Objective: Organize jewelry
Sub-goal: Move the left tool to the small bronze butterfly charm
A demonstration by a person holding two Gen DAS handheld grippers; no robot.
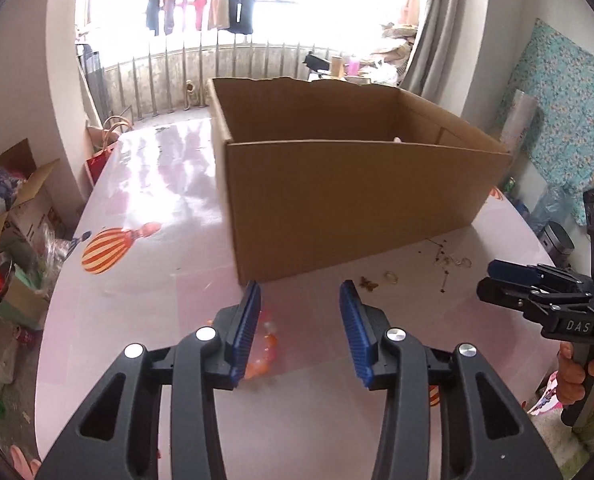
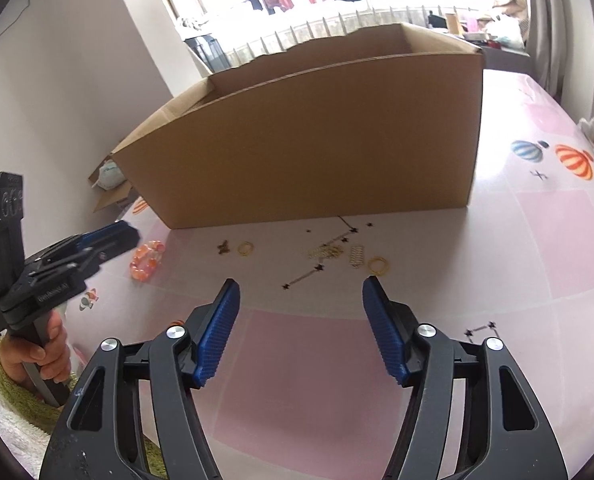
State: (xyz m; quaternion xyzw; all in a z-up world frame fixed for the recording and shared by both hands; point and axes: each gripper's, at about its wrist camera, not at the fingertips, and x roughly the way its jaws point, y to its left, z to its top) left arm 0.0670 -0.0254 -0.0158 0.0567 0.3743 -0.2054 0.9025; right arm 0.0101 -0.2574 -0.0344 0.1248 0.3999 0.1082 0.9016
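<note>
1. Desk (image 2: 537, 240): pink checked covering printed with hot-air balloons. It carries everything listed below.

2. Cardboard box (image 1: 353, 200): open-topped, standing on the desk behind the jewelry. Its near wall faces both cameras. What it contains cannot be seen, save a small pale shape just above the rim in the left wrist view.

3. Left gripper (image 1: 300, 328): held over the desk in front of the box's near corner. Jaws parted to a moderate gap, nothing between the pads. In the right wrist view a hand (image 2: 43, 356) grips its handle, with a green towelling cuff at the wrist.

4. Right gripper (image 2: 301, 332): held over the pink square nearest the camera. Jaws stand wide and empty. The jewelry lies ahead of the tips, apart from them.

5. Bead bracelet (image 2: 148, 260): orange and pale beads, lying flat on the desk just beside and below the left gripper's tips. Whether it touches them cannot be told.

6. Loose jewelry, scattered on the desk in front of the box's near wall:
   - chain with dark star charms (image 2: 317, 268), lying stretched out;
   - tangle of gold chain (image 2: 327, 251);
   - gold coil piece (image 2: 357, 255);
   - gold ring (image 2: 378, 265), furthest right of the group;
   - second gold ring (image 2: 245, 247), beside a small dark butterfly-shaped piece (image 2: 223, 247).

7. Another star-charm chain (image 2: 481, 329) lies near the right gripper's right-hand finger.
</note>
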